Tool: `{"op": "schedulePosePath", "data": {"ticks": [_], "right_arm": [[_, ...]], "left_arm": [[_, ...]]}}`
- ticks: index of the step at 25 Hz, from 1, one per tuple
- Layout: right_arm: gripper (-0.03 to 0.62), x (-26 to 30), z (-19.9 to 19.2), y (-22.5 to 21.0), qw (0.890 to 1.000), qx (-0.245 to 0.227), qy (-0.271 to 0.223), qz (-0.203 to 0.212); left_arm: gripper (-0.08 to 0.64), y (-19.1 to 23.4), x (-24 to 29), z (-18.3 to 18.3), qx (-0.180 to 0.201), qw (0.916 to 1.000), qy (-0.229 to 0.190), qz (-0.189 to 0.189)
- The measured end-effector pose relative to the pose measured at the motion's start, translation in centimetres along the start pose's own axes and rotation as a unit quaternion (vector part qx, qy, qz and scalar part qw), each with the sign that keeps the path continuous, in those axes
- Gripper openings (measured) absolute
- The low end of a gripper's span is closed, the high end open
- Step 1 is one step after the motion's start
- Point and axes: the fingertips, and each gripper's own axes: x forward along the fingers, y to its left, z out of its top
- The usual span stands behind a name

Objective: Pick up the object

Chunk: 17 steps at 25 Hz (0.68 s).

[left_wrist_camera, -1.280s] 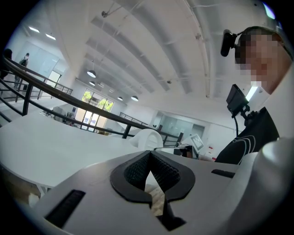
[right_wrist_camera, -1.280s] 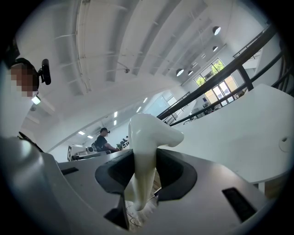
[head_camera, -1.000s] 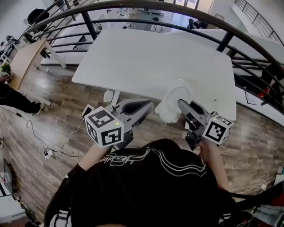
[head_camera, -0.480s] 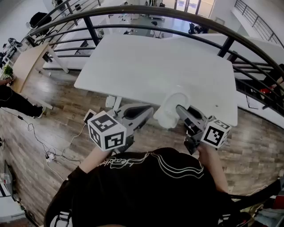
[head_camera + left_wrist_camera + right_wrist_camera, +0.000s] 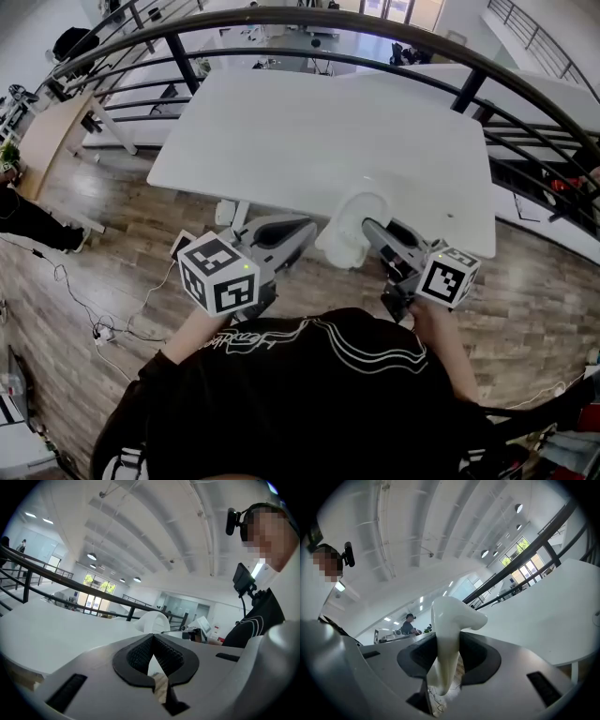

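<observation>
A white cup-like object hangs over the near edge of the white table. My right gripper is shut on its wall. In the right gripper view the white object stands upright between the dark pads, which press on it from both sides. My left gripper is held just left of the object, apart from it. In the left gripper view, the left gripper has its jaws meeting at the tips with nothing between them. The white object shows beyond them.
A black curved railing runs behind the table. Wooden floor lies below, with cables at the left. A person in dark clothes is at the far left edge.
Both grippers and the held white object have drifted a little to the left along the table's near edge. The grip has not changed.
</observation>
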Motion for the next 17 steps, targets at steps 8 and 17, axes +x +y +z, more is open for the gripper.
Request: {"op": "schedulePosePath", "data": {"ticks": [8,17], "right_arm": [[0.133,-0.36,0.1,0.38,1.0,0.002,-0.004,-0.008],[0.133,-0.38,0.23,0.21,1.0,-0.002,-0.014,-0.01]], "left_arm": [[0.008,-0.29,0.29,0.19,-0.003,0.9998,0.001,-0.017],[0.008,0.21,0.61,-0.1,0.0,0.9998,0.002,-0.02]]}}
